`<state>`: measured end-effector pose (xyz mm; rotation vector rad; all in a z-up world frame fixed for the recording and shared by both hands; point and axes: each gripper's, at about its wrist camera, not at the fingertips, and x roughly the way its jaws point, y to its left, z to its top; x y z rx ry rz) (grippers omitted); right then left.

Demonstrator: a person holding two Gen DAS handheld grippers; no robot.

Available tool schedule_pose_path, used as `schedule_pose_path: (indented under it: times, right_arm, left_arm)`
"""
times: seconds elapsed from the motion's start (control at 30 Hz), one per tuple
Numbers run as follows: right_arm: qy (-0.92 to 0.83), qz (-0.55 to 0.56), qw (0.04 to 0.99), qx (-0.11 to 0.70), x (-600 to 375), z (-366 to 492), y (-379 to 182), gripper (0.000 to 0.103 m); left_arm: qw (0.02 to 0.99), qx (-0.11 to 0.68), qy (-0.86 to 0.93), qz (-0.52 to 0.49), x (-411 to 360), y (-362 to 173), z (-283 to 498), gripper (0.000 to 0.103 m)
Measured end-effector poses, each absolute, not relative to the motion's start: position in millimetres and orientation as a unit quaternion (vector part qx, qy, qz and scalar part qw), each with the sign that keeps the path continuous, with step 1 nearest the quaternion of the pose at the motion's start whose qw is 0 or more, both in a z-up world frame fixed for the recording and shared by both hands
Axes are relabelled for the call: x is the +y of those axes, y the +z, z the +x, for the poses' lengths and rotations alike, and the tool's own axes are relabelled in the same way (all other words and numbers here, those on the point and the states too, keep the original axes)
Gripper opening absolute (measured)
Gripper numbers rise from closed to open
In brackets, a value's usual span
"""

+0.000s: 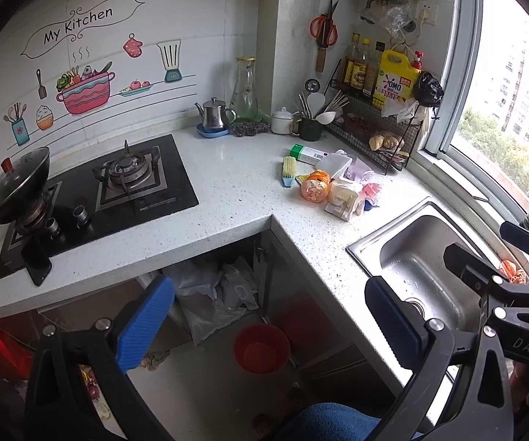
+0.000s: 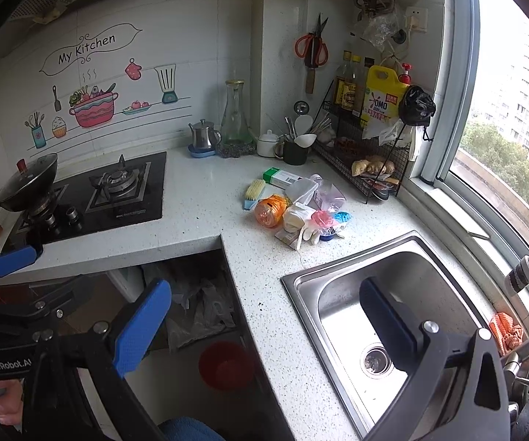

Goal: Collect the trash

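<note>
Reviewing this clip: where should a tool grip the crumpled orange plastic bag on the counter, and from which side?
Likely across the crumpled orange plastic bag at its bulging middle, coming from its bare stove-facing side; white wrappers crowd the other side.

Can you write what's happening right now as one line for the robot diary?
phase: approach | left gripper: open, empty | right gripper: open, empty | trash pile: on counter, untouched | red bin: below counter

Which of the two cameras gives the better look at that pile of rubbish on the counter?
The right wrist view. The trash pile sits nearer the picture's middle and looks larger, so the orange netting, white wrappers and pink plastic separate well. The left wrist view shows the same pile smaller and farther off, and nothing blocks it.
</note>
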<state>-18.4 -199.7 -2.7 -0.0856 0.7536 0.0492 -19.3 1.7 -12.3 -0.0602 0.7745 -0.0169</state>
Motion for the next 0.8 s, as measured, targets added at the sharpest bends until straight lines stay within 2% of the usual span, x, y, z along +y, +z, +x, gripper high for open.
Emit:
schedule_pose_path:
  times: [0.8]
  right_arm:
    - [0.019,-0.033,0.926,0.375,-198.3,-18.0,-5.6,0.102]
  left_arm:
    - [0.924,0.382,-0.018,-0.027,0.5,-12.9,-19.9,0.103]
